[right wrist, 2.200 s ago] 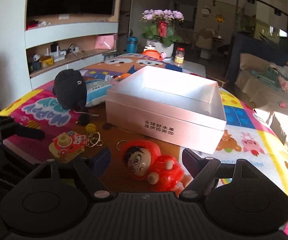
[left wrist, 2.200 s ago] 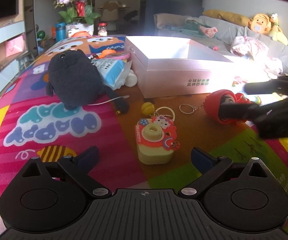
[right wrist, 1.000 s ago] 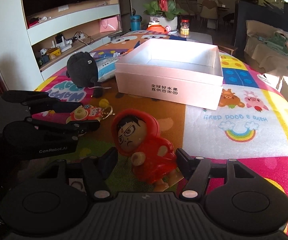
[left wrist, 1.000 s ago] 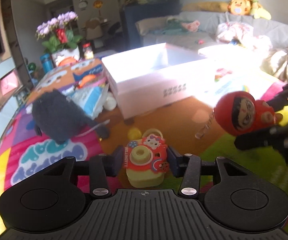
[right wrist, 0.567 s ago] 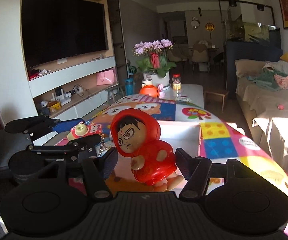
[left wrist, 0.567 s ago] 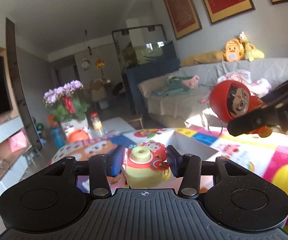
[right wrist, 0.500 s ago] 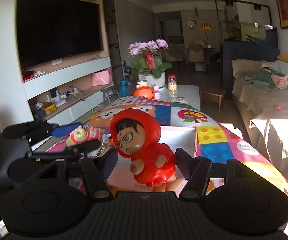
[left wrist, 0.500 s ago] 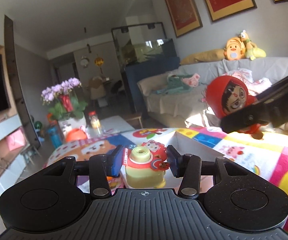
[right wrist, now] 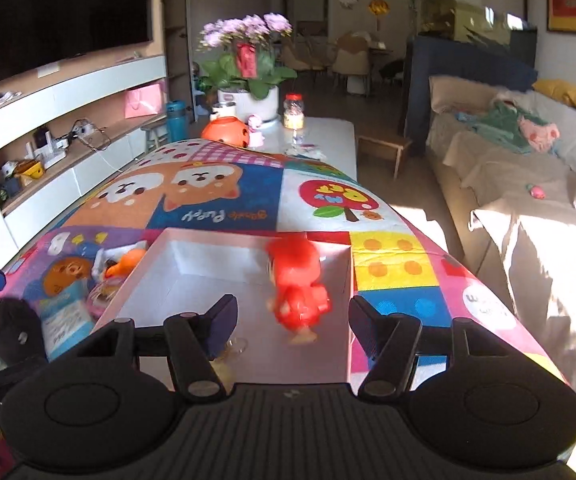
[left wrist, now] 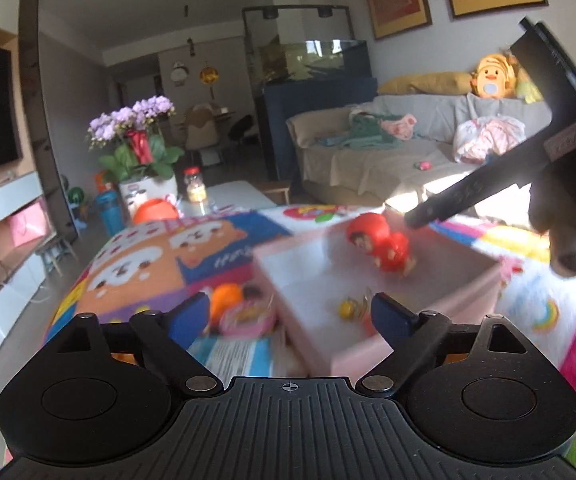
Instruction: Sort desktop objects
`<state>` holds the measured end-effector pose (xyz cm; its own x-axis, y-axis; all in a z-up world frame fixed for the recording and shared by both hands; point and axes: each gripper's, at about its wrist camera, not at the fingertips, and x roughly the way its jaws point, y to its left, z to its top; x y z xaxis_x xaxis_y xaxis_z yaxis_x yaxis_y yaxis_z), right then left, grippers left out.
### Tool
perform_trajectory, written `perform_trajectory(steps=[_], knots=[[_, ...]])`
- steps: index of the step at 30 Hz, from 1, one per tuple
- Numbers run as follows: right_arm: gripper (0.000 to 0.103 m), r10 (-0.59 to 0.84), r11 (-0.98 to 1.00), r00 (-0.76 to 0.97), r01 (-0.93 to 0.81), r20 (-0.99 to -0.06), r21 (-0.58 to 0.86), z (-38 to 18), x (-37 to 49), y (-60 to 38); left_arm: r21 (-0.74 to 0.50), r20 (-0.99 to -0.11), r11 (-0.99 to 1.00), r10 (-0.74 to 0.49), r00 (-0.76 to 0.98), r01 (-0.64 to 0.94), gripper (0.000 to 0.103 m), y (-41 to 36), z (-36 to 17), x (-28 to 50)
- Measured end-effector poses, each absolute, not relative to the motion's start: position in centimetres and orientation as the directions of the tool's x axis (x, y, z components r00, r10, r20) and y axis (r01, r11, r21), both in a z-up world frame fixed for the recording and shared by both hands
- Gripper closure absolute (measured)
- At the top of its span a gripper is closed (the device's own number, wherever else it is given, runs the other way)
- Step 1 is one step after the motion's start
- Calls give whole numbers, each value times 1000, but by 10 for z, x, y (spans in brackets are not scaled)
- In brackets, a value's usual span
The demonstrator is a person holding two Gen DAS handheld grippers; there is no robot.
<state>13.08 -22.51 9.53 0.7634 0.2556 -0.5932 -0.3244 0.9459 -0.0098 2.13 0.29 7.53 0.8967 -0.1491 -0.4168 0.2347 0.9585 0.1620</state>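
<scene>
Pink box (left wrist: pixel 416 336) is holding 2 toys: red hooded doll (left wrist: pixel 380 246) toward the far wall, blurred, orientation unclear, and a yellow keychain toy (left wrist: pixel 352 308) nearer me. I'm holding my left gripper (left wrist: pixel 290 316) and right gripper (right wrist: pixel 292 320) wide apart above it, gripping nothing. Mat (right wrist: pixel 223 196) is reading "Puppy" upside down.

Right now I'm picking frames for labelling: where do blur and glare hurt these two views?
Left wrist view: the pink box and red doll are motion-smeared, while the distant room stays sharp. Right wrist view: the doll is a streak; sunlight blows out the sofa at right.
</scene>
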Motion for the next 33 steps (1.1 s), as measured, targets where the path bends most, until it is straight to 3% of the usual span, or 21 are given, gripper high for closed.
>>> perform_trajectory(steps=[6,9,11,13,19,20,22,28,29,31,33], knots=[[33,291,876,783,-450,-550,-176,79,46,-192,152,-473,982,-27,881,111,7,35,44,-18],[33,336,845,750,-507,-570,-170,67,18,-174,93,-496,996,34,868,14,7,62,39,-20],[35,375,823,720,-548,-584,-147,59,6,-161,60,-497,997,69,865,-45,7,81,39,-23],[48,401,793,698,-589,-593,-157,51,-1,-142,38,-491,995,103,865,-97,7,97,41,-26],[49,439,726,701,-645,-562,-237,41,-2,-78,-11,-471,987,135,872,-159,6,122,50,-35],[46,456,722,701,-652,-548,-233,44,1,-69,-15,-467,987,136,874,-162,6,126,50,-38],[29,483,719,698,-661,-529,-216,52,10,-55,-19,-457,981,163,875,-192,6,133,52,-41],[22,500,665,663,-706,-557,-243,38,40,-11,-68,-443,957,223,868,-281,6,167,61,-49],[23,502,655,653,-715,-568,-243,32,44,-4,-69,-441,955,230,867,-288,6,170,62,-51],[38,492,653,640,-720,-590,-235,27,48,1,-67,-438,952,240,866,-298,6,174,64,-54],[41,509,667,622,-722,-595,-184,33,45,-7,-62,-438,953,242,866,-297,6,175,65,-55]])
